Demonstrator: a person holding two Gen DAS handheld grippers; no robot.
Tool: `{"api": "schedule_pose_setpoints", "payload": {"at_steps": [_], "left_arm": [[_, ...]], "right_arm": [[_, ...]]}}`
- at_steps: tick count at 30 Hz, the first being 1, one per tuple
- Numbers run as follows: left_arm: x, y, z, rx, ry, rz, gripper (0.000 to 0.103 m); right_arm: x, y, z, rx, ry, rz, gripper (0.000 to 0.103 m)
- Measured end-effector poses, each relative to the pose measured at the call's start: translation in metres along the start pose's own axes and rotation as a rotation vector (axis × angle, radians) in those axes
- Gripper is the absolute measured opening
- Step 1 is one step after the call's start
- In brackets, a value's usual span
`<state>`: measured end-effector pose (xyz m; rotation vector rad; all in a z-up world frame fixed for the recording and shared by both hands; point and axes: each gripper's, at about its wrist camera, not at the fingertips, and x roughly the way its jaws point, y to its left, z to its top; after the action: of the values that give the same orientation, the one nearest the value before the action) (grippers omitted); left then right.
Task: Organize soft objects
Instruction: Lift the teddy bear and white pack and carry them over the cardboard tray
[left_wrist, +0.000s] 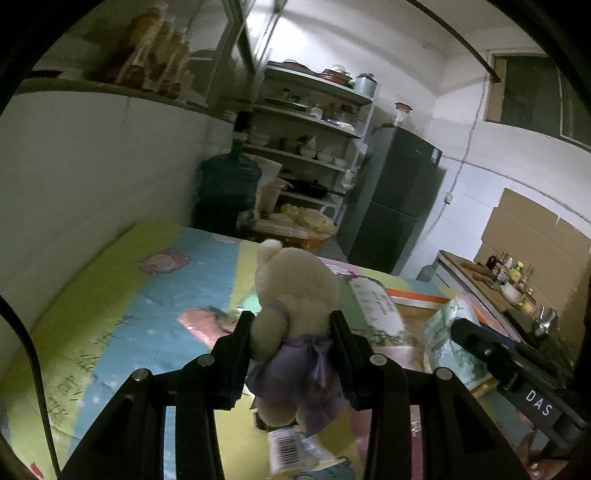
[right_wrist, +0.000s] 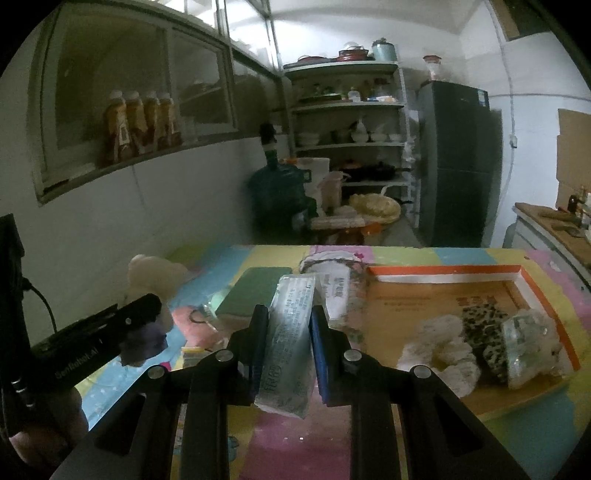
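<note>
Dim kitchen, desk (right_wrist: 461, 258) under bright patchwork cover. Left tool (left_wrist: 291, 325) clamped on cream teddy bear (left_wrist: 295, 288), lifted off desk, waist between pads. Right tool (right_wrist: 286, 314) closed on tissue pack (right_wrist: 288, 343), upright between fingers, left of orange-rimmed tray (right_wrist: 443, 271).

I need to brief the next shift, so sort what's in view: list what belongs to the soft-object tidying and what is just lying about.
Job:
- teddy bear, clamped in left gripper
- tissue pack, clamped in right gripper
- tray holding white fluff, speckled cloth, wrapped pack

Lying about:
- green book
- water jug
- shelves
- fridge
- bottles
</note>
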<state>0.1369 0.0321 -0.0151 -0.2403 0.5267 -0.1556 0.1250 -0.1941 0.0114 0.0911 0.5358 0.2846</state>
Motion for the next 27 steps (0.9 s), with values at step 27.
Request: {"api": "schedule_pose_setpoints", "payload": {"at_steps": [27], "left_arm": [[0.031,-0.087,-0.002,0.107,0.041,-0.108,0.041]], "right_arm": [[-0.021,-0.066,0.0,0.06,-0.019,-0.06,0.024]]}}
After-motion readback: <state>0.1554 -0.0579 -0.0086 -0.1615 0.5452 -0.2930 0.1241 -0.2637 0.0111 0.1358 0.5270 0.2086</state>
